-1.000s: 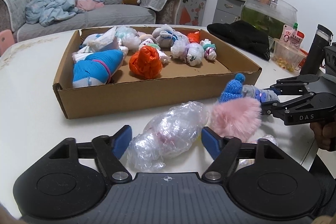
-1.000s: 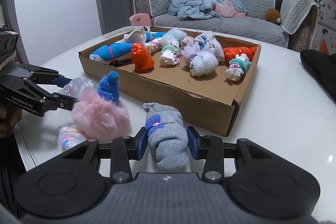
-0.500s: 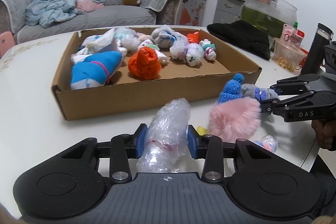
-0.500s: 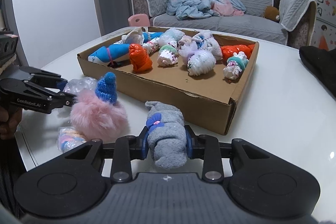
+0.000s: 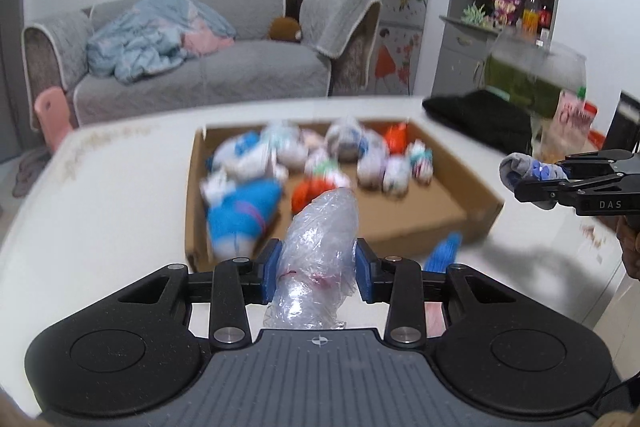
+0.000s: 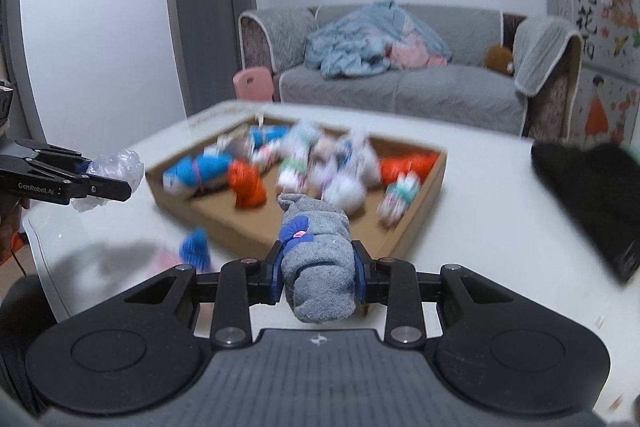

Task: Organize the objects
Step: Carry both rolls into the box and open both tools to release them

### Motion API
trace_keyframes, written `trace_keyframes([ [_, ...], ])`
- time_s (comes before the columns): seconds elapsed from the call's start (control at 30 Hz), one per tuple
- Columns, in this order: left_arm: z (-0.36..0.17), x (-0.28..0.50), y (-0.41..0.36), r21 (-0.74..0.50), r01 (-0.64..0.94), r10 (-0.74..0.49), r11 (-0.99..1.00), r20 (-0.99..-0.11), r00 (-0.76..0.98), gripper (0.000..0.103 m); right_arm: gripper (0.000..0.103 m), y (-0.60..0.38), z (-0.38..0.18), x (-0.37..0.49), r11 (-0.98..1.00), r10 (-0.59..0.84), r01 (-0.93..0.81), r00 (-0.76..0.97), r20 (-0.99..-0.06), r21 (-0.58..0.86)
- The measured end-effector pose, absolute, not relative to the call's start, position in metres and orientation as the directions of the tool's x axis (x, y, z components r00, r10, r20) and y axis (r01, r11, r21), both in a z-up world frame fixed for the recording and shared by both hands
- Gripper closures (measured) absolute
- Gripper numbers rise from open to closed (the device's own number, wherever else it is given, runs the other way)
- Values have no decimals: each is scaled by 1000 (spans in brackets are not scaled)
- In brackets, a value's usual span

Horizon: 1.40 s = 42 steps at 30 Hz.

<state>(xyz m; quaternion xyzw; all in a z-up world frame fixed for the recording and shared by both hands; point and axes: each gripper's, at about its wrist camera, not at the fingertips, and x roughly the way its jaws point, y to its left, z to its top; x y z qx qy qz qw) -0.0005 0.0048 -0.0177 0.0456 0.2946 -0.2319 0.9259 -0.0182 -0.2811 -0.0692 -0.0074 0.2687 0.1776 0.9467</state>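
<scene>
Left hand-held gripper (image 5: 316, 273): clamped on plastic-wrapped bundle (image 5: 320, 239), long axis pointing ahead.
Right hand-held gripper (image 6: 318, 273): clamped on grey sock roll (image 6: 318, 259).
Cardboard box (image 5: 440, 223): directly ahead of both, below them; neither clearly nearer.

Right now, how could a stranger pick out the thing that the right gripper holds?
Find the cardboard box on the white table. In front of it, the right gripper clamps a rolled grey sock; only this one has a small blue flower.
</scene>
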Motion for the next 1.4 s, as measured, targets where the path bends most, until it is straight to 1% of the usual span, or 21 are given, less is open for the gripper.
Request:
trace_keyframes([
  [0.2,21,19,-23,-12,495,-424,869,-534,731,59,74,-285,-32,5,933,335,-358,820,-465,42],
  [0.33,33,36,-51,13,531,-443,847,-535,720,59,74,-282,-22,22,928,340,-373,817,-466,23],
  [0.47,31,55,-79,12,564,-462,826,-561,687,59,74,-278,-24,39,922,346,-386,804,-483,19],
  [0.63,13,74,-107,1,589,-468,808,-606,643,59,74,-275,-33,52,916,354,-400,786,-507,19],
  [0.7,3,81,-115,-22,591,-472,807,-626,621,59,73,-273,-39,58,915,351,-402,778,-521,17],
  [0.93,-34,96,-135,-42,588,-447,808,-694,564,59,73,-273,-57,69,912,346,-410,741,-576,20],
  [1.4,-76,108,-151,-89,564,-426,821,-754,500,59,73,-275,-93,85,902,328,-432,667,-669,12],
])
